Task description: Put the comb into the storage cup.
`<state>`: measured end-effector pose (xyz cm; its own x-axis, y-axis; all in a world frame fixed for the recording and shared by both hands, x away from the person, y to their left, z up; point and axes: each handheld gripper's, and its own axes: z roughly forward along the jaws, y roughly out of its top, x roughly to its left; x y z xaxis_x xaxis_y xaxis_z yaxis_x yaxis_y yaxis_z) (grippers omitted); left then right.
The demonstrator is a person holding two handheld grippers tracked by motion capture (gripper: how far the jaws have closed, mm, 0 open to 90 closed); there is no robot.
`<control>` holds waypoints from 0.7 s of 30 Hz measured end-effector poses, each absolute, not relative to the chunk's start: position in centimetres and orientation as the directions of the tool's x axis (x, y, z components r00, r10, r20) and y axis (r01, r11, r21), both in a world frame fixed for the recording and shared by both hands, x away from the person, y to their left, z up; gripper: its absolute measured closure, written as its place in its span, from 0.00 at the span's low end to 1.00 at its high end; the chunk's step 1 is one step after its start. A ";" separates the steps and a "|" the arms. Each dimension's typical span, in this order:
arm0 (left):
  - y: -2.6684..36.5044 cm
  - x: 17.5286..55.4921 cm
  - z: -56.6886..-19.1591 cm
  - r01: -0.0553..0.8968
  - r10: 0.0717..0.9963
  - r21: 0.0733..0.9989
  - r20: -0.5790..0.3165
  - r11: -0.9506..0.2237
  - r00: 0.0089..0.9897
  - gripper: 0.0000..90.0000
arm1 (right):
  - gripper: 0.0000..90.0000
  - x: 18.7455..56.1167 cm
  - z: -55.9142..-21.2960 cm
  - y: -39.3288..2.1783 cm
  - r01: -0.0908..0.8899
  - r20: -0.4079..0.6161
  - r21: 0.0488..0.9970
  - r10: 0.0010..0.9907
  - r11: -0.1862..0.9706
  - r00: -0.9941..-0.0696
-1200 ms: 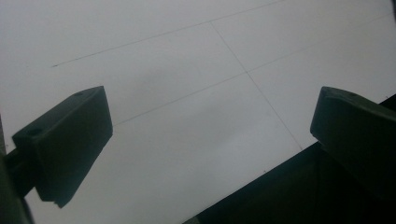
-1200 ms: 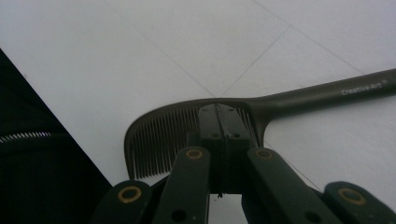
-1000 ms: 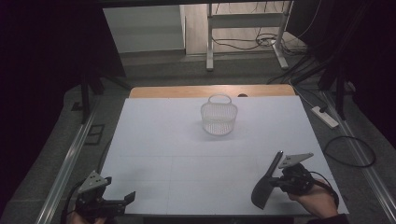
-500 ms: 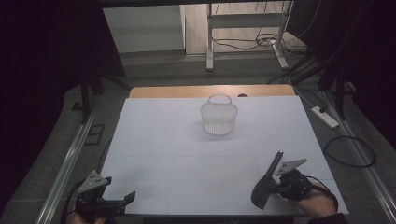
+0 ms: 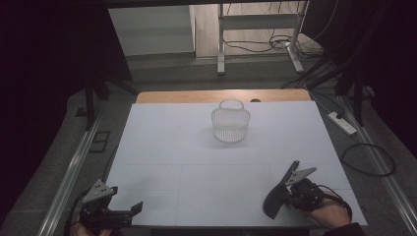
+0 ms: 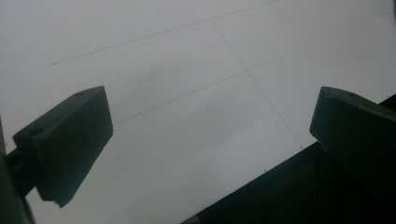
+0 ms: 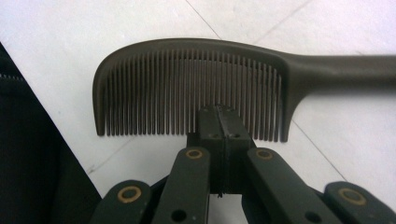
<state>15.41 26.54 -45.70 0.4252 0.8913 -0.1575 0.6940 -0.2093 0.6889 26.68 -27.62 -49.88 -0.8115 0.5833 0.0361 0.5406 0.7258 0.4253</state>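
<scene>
High view: right gripper (image 5: 278,200) at lower right clamps a comb (image 7: 196,88); left gripper (image 5: 125,212) gapes; basket (image 5: 230,121) sits empty, nothing delivered.

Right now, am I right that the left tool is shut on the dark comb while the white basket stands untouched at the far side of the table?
Not quite: the right tool is the one shut on the comb, as the right gripper view shows. The left tool is open with nothing in it. The white basket does stand untouched at the far side.
</scene>
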 end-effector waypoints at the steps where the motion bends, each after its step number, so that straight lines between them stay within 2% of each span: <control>1: 26.5 15.4 -45.7 0.695 0.891 0.688 -0.159 -0.209 0.425 0.00 | 0.99 26.7 -49.9 -27.5 0.537 0.037 0.427 0.580 0.727 -0.814; 21: 26.6 15.6 -45.7 0.703 0.892 0.679 -0.162 -0.211 0.423 0.00 | 0.99 29.0 -50.3 -24.0 0.504 0.040 0.463 0.551 0.729 -0.833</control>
<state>15.56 26.58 -45.71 0.4231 0.8916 -0.1615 0.7032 -0.2107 0.6791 29.01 -24.00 -50.29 -0.8334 0.5513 0.0403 0.5044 0.7286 0.4634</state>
